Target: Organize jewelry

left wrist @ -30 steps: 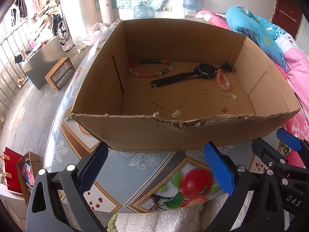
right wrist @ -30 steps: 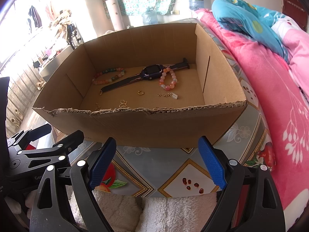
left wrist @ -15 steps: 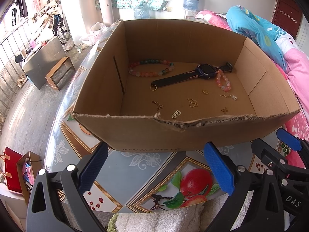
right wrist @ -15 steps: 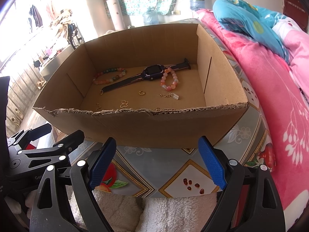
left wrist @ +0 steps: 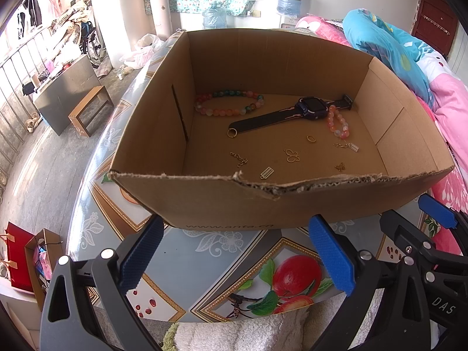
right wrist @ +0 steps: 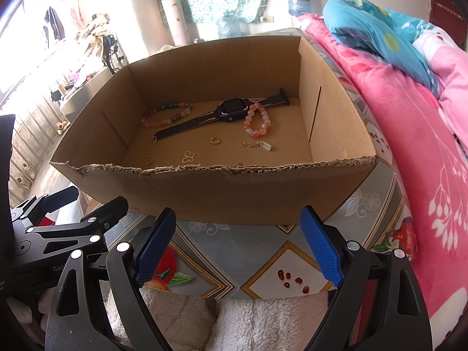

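Cardboard box (left wrist: 222, 201) open-topped — entry from above only; torn near wall stands between both tools and box floor. Bare floor patch beside left wall; watch (left wrist: 289, 114) lies across back — bed (right wrist: 409, 134) hems right side.

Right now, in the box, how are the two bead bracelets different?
The long bead bracelet lies at the back left and mixes green, orange and pink beads; the short bead bracelet is a smaller loop, pink and orange only, resting against the watch. Both lie flat on the floor of the cardboard box.
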A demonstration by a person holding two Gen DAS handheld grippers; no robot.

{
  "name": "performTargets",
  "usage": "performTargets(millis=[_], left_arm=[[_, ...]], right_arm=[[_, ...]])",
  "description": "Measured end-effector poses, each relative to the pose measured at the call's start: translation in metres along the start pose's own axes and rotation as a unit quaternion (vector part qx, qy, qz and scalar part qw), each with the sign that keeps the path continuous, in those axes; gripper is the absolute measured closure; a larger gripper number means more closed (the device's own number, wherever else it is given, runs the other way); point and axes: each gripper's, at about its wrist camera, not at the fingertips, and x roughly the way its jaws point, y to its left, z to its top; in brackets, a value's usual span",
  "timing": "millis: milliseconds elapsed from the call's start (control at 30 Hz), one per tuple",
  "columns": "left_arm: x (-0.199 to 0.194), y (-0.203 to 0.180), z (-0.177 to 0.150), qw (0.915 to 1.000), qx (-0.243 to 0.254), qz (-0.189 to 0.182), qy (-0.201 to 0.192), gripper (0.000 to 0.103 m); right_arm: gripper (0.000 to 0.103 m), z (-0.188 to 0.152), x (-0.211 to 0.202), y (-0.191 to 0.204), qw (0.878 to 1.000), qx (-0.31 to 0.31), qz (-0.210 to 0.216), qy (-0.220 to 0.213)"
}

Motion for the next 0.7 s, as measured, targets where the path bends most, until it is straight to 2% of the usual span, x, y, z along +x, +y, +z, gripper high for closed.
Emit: performTargets(millis=[700], left_arm=[[-0.0002, -0.0002, 0.0002, 1.0, -0.001, 0.0, 0.001, 0.006]], right_arm=[[0.02, -0.0006, 0.0005, 0.0027, 1.0, -0.001, -0.001, 0.002]])
